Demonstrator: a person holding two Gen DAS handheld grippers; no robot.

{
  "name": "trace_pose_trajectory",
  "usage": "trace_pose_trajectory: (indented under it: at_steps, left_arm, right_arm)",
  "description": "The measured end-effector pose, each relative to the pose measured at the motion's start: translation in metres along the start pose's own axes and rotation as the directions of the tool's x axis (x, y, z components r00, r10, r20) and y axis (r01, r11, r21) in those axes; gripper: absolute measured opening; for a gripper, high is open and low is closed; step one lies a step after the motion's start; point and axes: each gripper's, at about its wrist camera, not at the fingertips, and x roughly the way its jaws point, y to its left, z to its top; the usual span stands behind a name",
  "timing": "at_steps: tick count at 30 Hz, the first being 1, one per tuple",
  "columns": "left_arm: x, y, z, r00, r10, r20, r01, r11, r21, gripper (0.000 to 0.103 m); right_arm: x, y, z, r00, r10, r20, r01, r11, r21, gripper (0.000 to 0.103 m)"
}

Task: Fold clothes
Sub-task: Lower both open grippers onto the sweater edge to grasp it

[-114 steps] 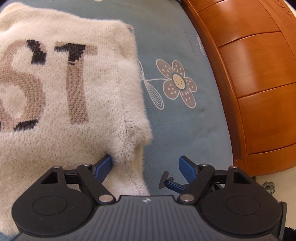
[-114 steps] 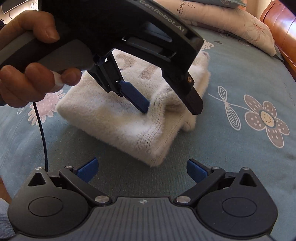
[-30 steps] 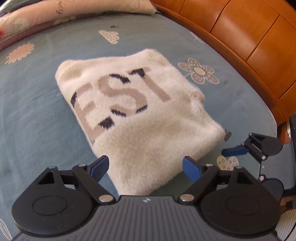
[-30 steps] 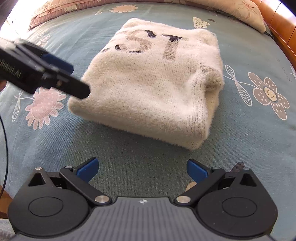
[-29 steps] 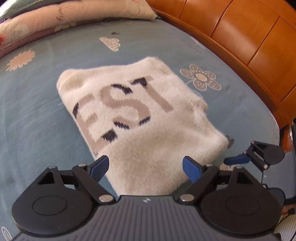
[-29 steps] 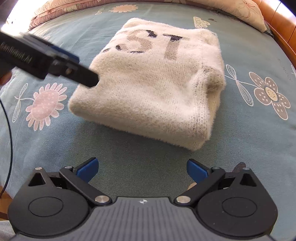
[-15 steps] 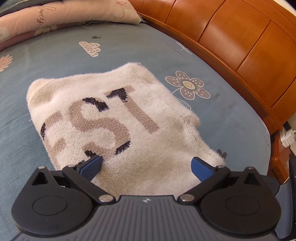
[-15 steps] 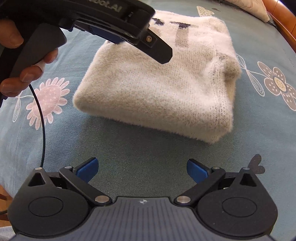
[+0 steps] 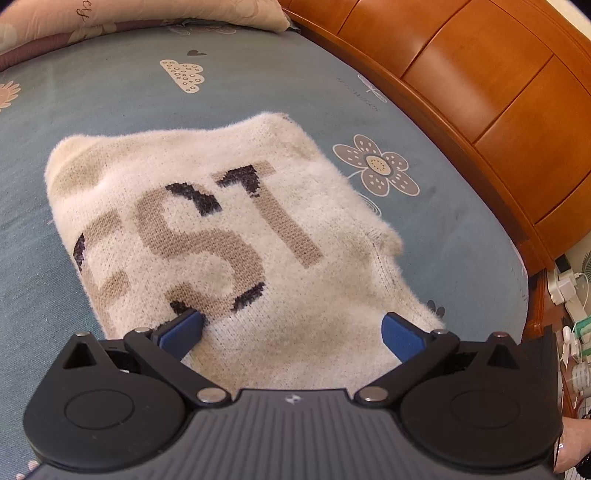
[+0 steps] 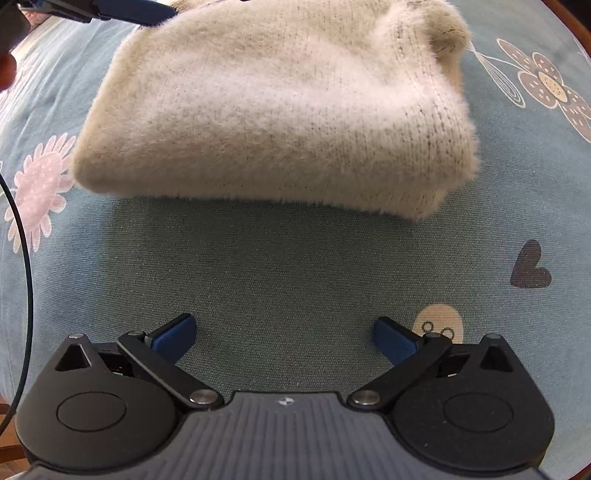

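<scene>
A cream fuzzy sweater (image 9: 229,236), folded into a thick rectangle with brown and black letters "EST" on top, lies on the blue-grey flowered bedsheet (image 9: 110,96). My left gripper (image 9: 291,328) is open wide, its blue fingertips (image 9: 184,328) spread over the sweater's near end with only the fuzzy top surface between them. In the right wrist view the sweater (image 10: 280,103) fills the upper half. My right gripper (image 10: 284,332) is open and points steeply down at bare sheet just short of the sweater's near folded edge. A finger of the left gripper (image 10: 129,11) touches the sweater's far top corner.
A polished wooden bed frame (image 9: 480,110) curves along the right side. A pink pillow (image 9: 147,14) lies at the far end. Plugs and small clutter (image 9: 569,288) sit beyond the mattress corner. A black cable (image 10: 22,240) hangs at the left edge.
The left gripper came closer and lower onto the sweater's near end, and its jaws spread wider. The right gripper sank and tipped down toward the sheet before the sweater's folded edge.
</scene>
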Motion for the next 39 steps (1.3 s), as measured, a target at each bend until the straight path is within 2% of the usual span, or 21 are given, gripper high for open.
trace_pose_trajectory:
  at_steps: [4, 8, 11, 14, 17, 22, 25, 27, 30, 32, 33, 35, 37, 39]
  left_arm:
    - [-0.008, 0.001, 0.006, 1.000, -0.003, -0.017, 0.003, 1.000, -0.012, 0.102]
    - [-0.029, 0.012, 0.007, 0.999, 0.029, 0.028, -0.028, 0.998, -0.048, 0.102]
    - [-0.042, 0.040, 0.006, 0.996, 0.059, 0.062, -0.049, 0.987, -0.154, 0.102]
    - [-0.045, 0.076, 0.002, 0.996, 0.074, 0.049, -0.056, 0.952, -0.300, 0.100]
    - [-0.042, 0.109, -0.006, 0.998, 0.048, 0.046, -0.023, 0.897, -0.441, 0.099]
    - [-0.027, 0.136, -0.016, 0.997, -0.042, 0.067, 0.073, 0.815, -0.574, 0.094]
    - [-0.017, 0.144, -0.019, 0.992, -0.090, 0.091, 0.126, 0.784, -0.608, 0.093]
    - [-0.011, 0.147, -0.019, 0.990, -0.101, 0.094, 0.138, 0.771, -0.622, 0.093]
    - [-0.004, 0.151, -0.018, 0.990, -0.112, 0.089, 0.143, 0.755, -0.640, 0.093]
    - [-0.002, 0.152, -0.016, 0.988, -0.126, 0.091, 0.155, 0.757, -0.635, 0.093]
    - [-0.001, 0.153, -0.015, 0.987, -0.130, 0.089, 0.157, 0.759, -0.632, 0.093]
    - [0.003, 0.154, -0.014, 0.987, -0.138, 0.078, 0.156, 0.762, -0.628, 0.093]
    - [0.008, 0.156, -0.013, 0.986, -0.150, 0.073, 0.162, 0.751, -0.640, 0.093]
    - [0.013, 0.157, -0.011, 0.984, -0.163, 0.071, 0.170, 0.741, -0.650, 0.093]
  right_arm:
    - [0.001, 0.003, 0.001, 1.000, -0.020, -0.006, 0.020, 1.000, 0.019, 0.103]
    - [0.000, 0.006, -0.003, 0.999, -0.034, 0.014, 0.034, 0.999, -0.010, 0.103]
    - [-0.003, 0.005, -0.003, 0.999, -0.034, 0.005, 0.035, 0.999, -0.015, 0.103]
    - [-0.009, -0.004, 0.000, 0.999, -0.031, -0.017, 0.031, 0.999, 0.025, 0.103]
    - [-0.022, -0.025, 0.000, 1.000, 0.013, -0.004, -0.013, 0.994, 0.110, 0.103]
    - [-0.054, -0.083, 0.003, 0.989, 0.090, 0.115, -0.116, 0.961, 0.250, 0.103]
    - [-0.074, -0.116, 0.015, 0.963, 0.134, 0.235, -0.204, 0.931, 0.302, 0.103]
    - [-0.083, -0.135, 0.035, 0.933, 0.184, 0.311, -0.285, 0.903, 0.322, 0.103]
    - [-0.084, -0.152, 0.070, 0.884, 0.285, 0.371, -0.406, 0.861, 0.306, 0.103]
    - [-0.087, -0.161, 0.086, 0.844, 0.341, 0.414, -0.476, 0.832, 0.286, 0.103]
    - [-0.083, -0.168, 0.096, 0.818, 0.387, 0.427, -0.525, 0.805, 0.276, 0.103]
    - [-0.069, -0.173, 0.116, 0.788, 0.450, 0.420, -0.584, 0.763, 0.278, 0.103]
    - [-0.048, -0.174, 0.137, 0.783, 0.495, 0.377, -0.606, 0.742, 0.286, 0.103]
    - [-0.030, -0.173, 0.153, 0.790, 0.510, 0.340, -0.605, 0.742, 0.290, 0.103]
